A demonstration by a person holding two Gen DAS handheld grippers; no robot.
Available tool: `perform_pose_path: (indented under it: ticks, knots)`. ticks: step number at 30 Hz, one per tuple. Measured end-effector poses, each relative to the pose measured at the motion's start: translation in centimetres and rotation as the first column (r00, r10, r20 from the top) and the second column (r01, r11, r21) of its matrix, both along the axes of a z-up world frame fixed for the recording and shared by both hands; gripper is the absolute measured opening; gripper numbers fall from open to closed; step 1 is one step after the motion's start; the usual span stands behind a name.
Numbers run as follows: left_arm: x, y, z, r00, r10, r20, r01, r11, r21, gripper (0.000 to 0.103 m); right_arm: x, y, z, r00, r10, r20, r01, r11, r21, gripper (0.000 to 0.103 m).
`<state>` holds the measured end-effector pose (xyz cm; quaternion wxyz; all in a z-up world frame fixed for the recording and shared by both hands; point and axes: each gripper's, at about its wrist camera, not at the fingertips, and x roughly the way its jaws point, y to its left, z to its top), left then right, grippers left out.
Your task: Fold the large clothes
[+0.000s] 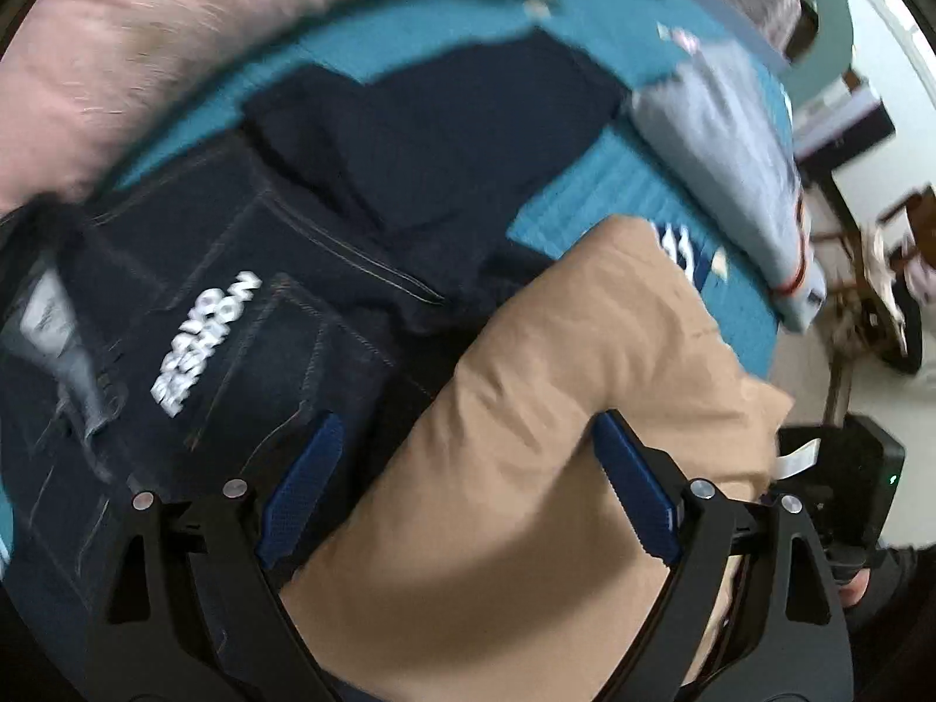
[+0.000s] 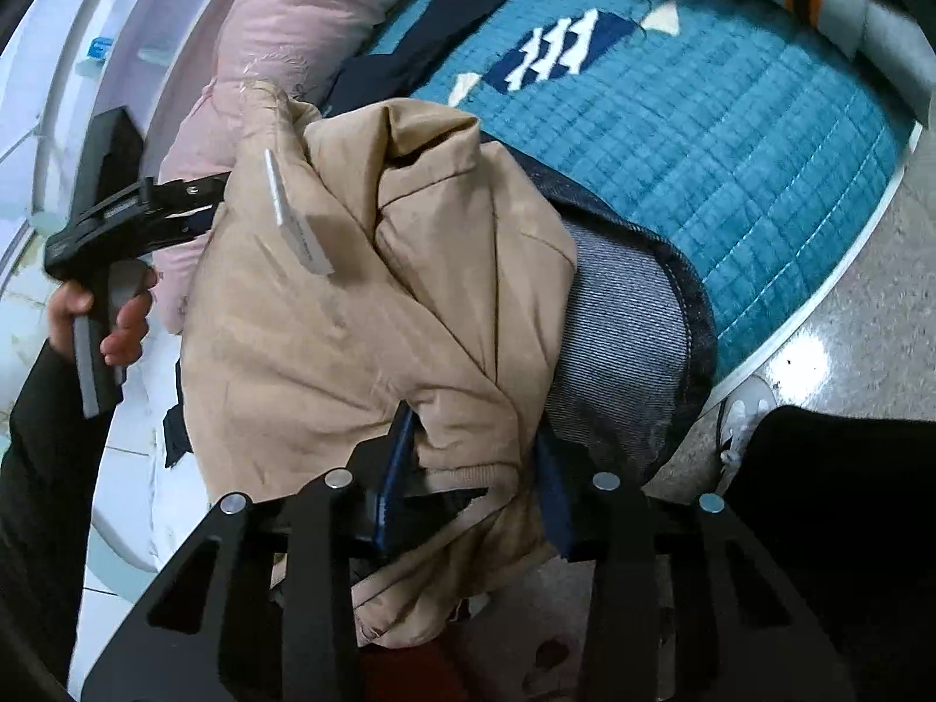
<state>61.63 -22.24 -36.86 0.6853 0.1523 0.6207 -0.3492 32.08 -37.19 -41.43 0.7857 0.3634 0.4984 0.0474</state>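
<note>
A tan padded jacket (image 1: 556,409) is bunched up and held between both grippers above a teal quilted mat (image 2: 731,175). My left gripper (image 1: 468,468) has its blue pads wide apart around a thick fold of the jacket. In the right wrist view the left gripper (image 2: 193,199) is at the jacket's far edge. My right gripper (image 2: 474,462) is shut on the jacket's (image 2: 351,304) near edge by a ribbed cuff. A white label (image 2: 298,222) hangs on the jacket.
Dark denim jeans (image 1: 234,304) with white lettering lie under the jacket. A navy garment (image 1: 456,134), a folded grey garment (image 1: 731,164) and a pink padded coat (image 1: 146,47) lie on the mat. Shiny floor (image 2: 848,339) and my shoe (image 2: 743,409) are to the right.
</note>
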Motion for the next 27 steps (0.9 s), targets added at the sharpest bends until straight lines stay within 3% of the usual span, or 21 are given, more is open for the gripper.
perform_pose_path:
  ticks: [3,6,11,14,15,16,22,24,27]
  knots:
    - [1.4,-0.9,-2.3,0.989,-0.039,-0.141,0.038,0.999,-0.011,0.089,0.0,-0.3,-0.1,1.0,-0.012,-0.011,0.012,1.0,0.013,0.038]
    - [1.9,-1.5,-4.5,0.968,-0.061,-0.243,0.069,0.997,0.024,0.092,-0.1,-0.5,-0.1,1.0,-0.014,-0.015,0.014,1.0,0.025,0.038]
    - [1.7,-2.5,-7.9,0.929,-0.053,-0.367,0.072,0.997,0.038,0.099,0.0,-1.4,-0.5,0.999,-0.023,-0.037,0.025,0.998,0.061,0.038]
    - [0.9,-3.3,-7.8,0.942,-0.094,-0.322,0.103,0.995,0.012,0.098,0.2,-1.8,-0.6,0.999,-0.025,-0.046,0.028,0.998,0.065,0.038]
    - [0.7,-3.3,-7.5,0.945,-0.11,-0.308,0.116,0.993,0.001,0.089,0.2,-1.8,-0.6,0.998,-0.027,-0.048,0.031,0.997,0.068,0.038]
    - [0.5,-3.4,-6.8,0.944,-0.14,-0.3,0.135,0.99,-0.039,0.068,0.2,-1.9,-0.5,0.998,-0.029,-0.049,0.032,0.997,0.07,0.039]
    - [-1.3,-3.3,-4.8,0.957,-0.201,-0.21,0.194,0.979,-0.056,0.056,0.2,-1.9,-0.8,0.998,-0.034,-0.057,0.038,0.997,0.07,0.04]
    - [-2.3,-3.2,-4.0,0.965,-0.221,-0.141,0.214,0.975,-0.067,0.05,0.1,-2.1,-1.0,0.998,-0.033,-0.054,0.036,0.997,0.068,0.041]
    - [-2.7,-1.9,-2.8,0.975,-0.201,-0.098,0.192,0.977,-0.092,0.042,-0.2,-2.1,-1.1,0.998,-0.035,-0.048,0.038,0.997,0.07,0.041]
